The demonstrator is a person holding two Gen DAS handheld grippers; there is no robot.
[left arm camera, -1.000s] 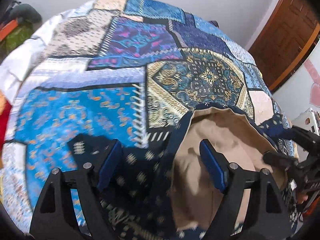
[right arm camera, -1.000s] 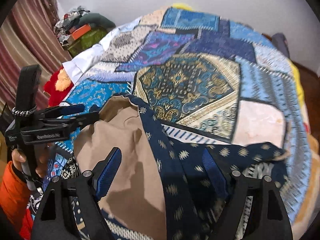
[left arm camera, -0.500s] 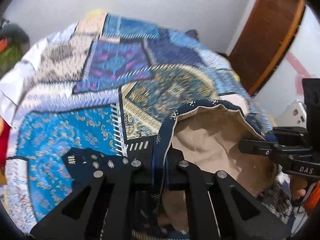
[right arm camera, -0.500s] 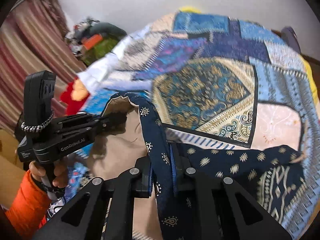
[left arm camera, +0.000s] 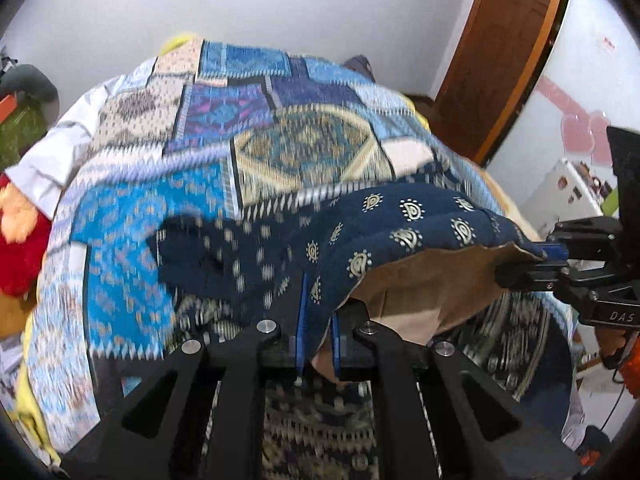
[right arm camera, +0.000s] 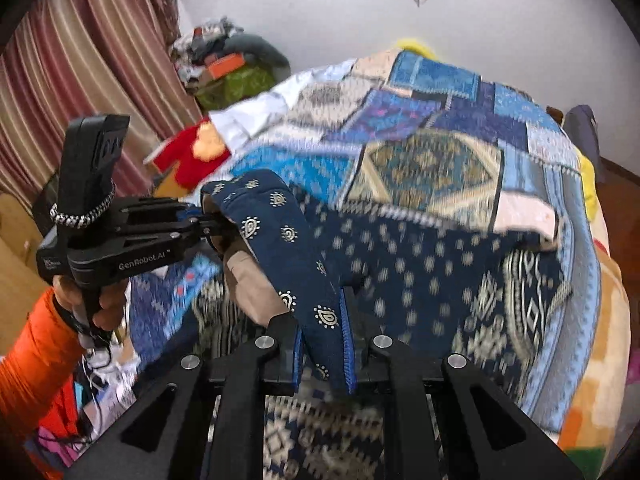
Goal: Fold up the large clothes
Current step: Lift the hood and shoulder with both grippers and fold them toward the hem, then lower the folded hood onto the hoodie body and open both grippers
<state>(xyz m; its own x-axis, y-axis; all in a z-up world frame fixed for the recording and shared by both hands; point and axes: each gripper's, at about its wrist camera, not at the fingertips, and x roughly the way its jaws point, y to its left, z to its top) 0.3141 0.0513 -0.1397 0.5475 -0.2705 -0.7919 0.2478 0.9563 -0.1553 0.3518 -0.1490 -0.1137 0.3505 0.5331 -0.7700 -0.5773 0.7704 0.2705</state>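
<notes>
Basically both the left gripper (left arm camera: pixel 318 338) and right gripper (right arm camera: pixel 323 356) are clamped on the navy garment's (right arm camera: pixel 420 264) waistband edge, its length trailing away across the bed (right arm camera: pixel 436 160)

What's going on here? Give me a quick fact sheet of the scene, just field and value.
surface: bed under a blue patchwork quilt
garment: navy patterned garment with tan lining, its held edge raised off the quilt
left gripper: shut on the garment's edge
right gripper: shut on the same edge, further along
person: orange sleeve
background: wooden door, striped curtain
</notes>
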